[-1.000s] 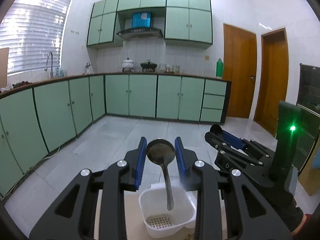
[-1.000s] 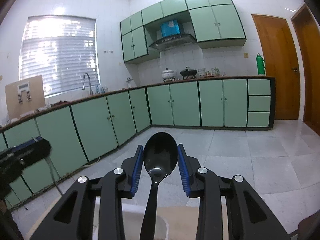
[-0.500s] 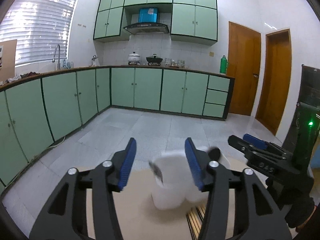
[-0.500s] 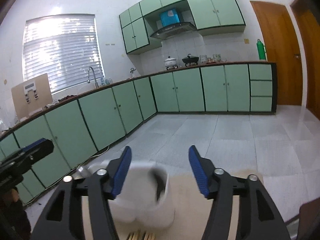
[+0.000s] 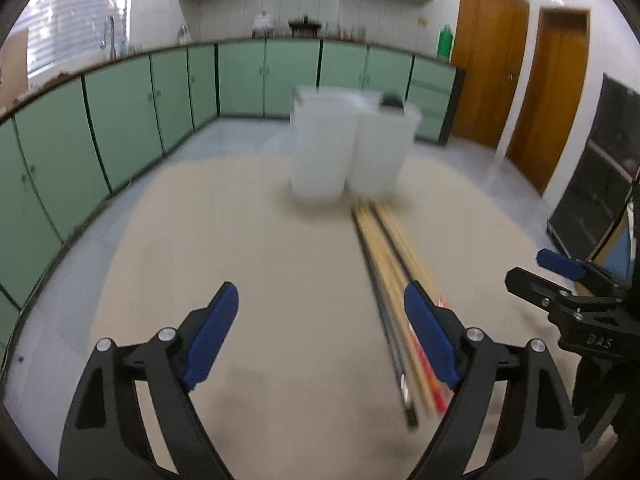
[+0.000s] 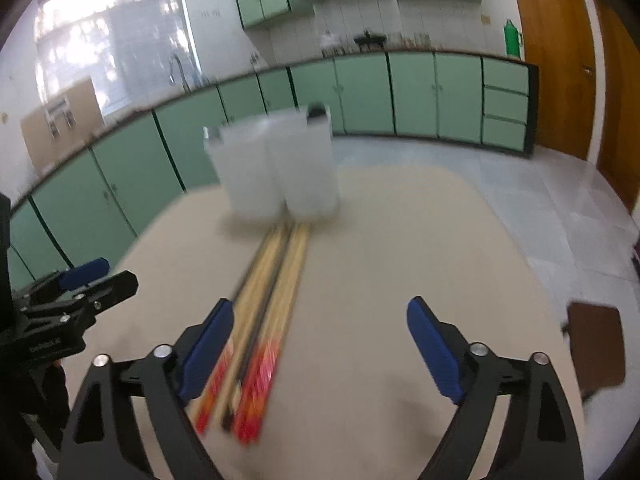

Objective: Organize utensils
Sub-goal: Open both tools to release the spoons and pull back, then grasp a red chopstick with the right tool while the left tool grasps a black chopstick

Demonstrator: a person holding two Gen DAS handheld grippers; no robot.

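the beige table (image 5: 240,240) has wide bare surface on both sides of the utensils, its rounded far edge dropping to grey floor tiles with green cabinets (image 5: 120,120) well beyond. a white utensil holder (image 5: 352,152) with two compartments stands upright near the far edge; a dark utensil tip (image 5: 392,100) shows above the rim of its right compartment. a bundle of chopsticks (image 6: 272,280) lies flat, one end at the holder's base, running toward the cameras; blur hides the exact count, though several wooden ones with red ends and at least one dark one show. the left gripper (image 5: 320,332) hovers over bare table, its jaws opening wide with nothing between them, the chopsticks just beside its right finger. the right gripper (image 6: 320,340) is likewise opening and empty, the chopsticks passing by its left finger. each gripper body carries small white lettering, too blurred to read surely. a brown chair seat (image 6: 596,344) sits off the table's right edge.
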